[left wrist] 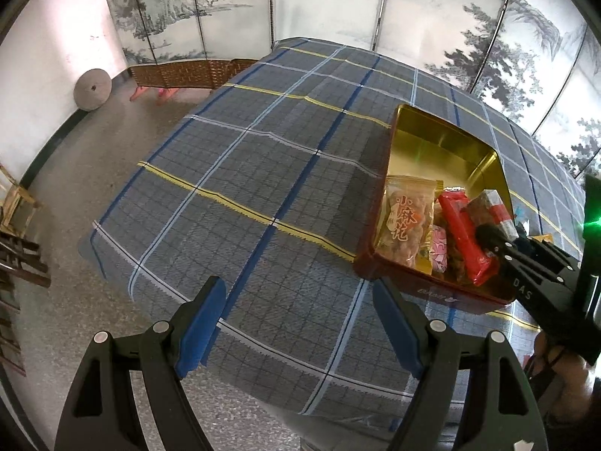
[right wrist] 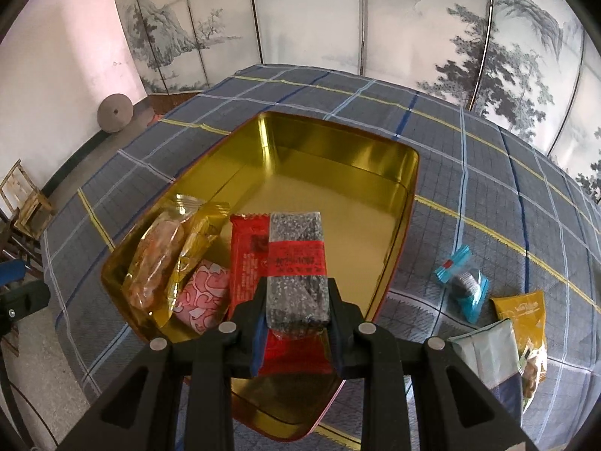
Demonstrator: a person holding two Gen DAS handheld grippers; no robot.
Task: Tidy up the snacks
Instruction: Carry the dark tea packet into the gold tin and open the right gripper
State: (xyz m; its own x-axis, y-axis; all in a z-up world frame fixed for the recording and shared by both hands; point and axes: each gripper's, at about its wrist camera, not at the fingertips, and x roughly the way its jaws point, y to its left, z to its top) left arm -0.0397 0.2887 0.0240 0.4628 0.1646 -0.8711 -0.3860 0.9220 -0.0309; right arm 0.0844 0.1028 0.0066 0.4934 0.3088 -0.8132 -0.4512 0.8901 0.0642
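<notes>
Item: dark speckled sesame bar in clear wrap with a red paper band (right wrist: 296, 263), clamped between the 2 jaws of the right gripper (right wrist: 296, 300), above the near end of the red tin with gold interior (right wrist: 338, 173) on the blue plaid tablecloth (right wrist: 469, 158). Left gripper (left wrist: 300, 323): jaws spread, nothing between them, over cloth just left of the tin.

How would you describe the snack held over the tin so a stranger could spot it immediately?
Find the gold-lined tin on the checked tablecloth. Above its near end, the right gripper has its jaws shut on a sesame bar: speckled grey-black with a red paper band, unlike the plain red packet beside it.
</notes>
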